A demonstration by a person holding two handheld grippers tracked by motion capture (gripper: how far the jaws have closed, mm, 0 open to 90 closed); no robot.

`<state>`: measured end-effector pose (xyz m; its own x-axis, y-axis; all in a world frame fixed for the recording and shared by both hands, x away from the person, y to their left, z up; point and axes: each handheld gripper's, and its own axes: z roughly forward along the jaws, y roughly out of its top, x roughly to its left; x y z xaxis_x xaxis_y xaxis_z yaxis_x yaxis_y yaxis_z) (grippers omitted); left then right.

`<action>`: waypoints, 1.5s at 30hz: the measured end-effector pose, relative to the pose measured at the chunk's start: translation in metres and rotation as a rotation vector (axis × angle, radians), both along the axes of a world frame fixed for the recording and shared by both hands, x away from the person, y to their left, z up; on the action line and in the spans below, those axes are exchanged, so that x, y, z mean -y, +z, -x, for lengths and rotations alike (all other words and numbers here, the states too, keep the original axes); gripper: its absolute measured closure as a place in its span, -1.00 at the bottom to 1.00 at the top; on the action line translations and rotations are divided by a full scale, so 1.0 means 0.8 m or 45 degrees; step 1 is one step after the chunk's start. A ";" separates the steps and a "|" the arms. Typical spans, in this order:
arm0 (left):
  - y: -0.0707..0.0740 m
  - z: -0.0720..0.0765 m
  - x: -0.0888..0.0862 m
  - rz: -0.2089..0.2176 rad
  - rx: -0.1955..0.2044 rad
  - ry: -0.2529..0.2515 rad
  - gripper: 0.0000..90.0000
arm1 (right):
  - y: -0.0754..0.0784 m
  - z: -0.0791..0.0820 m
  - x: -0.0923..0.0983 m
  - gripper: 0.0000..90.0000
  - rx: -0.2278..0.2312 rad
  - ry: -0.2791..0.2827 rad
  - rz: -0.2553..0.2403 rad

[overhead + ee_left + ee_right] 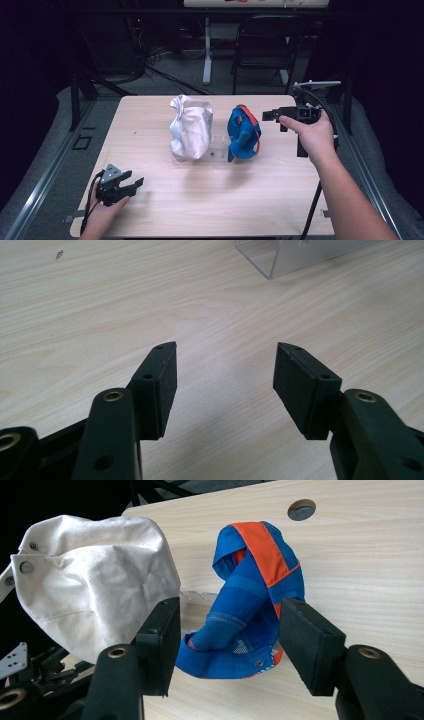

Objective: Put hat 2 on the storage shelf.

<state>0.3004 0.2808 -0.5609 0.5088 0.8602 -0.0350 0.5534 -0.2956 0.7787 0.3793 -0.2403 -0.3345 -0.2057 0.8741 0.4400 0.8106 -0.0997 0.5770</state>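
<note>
Both grippers gape wide and empty: left gripper (131, 184) near the table's (280, 200) front-left corner, right gripper (266, 116) beside the blue cap (243, 134).

On the surface (165, 200), two caps stand side by side near the middle: the cloth cap (190, 127) on the left, the mesh cap (244, 132) just right of it, a clear stand (217, 150) between them. The left hand-held gripper (131, 181) rests at the near left corner; the right hand-held gripper (270, 116) hangs just right of the mesh cap. A chair (262, 45) stands behind the surface.
</note>
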 end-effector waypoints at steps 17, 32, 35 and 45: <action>0.001 -0.001 -0.003 -0.005 -0.007 0.005 -0.04 | -0.024 0.045 0.024 -0.07 0.065 -0.006 0.069; 0.000 -0.002 -0.004 -0.006 -0.017 0.018 -0.04 | -0.103 0.084 0.045 -0.05 0.081 -0.018 0.102; -0.001 -0.003 -0.005 0.003 -0.005 0.030 -0.04 | -0.120 0.093 0.046 -0.05 0.092 -0.022 0.111; -0.002 -0.004 -0.007 -0.002 -0.007 0.030 -0.04 | -0.173 0.124 0.028 -0.03 0.152 -0.025 0.186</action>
<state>0.3036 0.2863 -0.5622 0.4881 0.8720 -0.0365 0.5646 -0.2836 0.7751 0.2801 -0.2626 -0.4731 -0.2312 0.9312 0.2818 0.7345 -0.0229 0.6782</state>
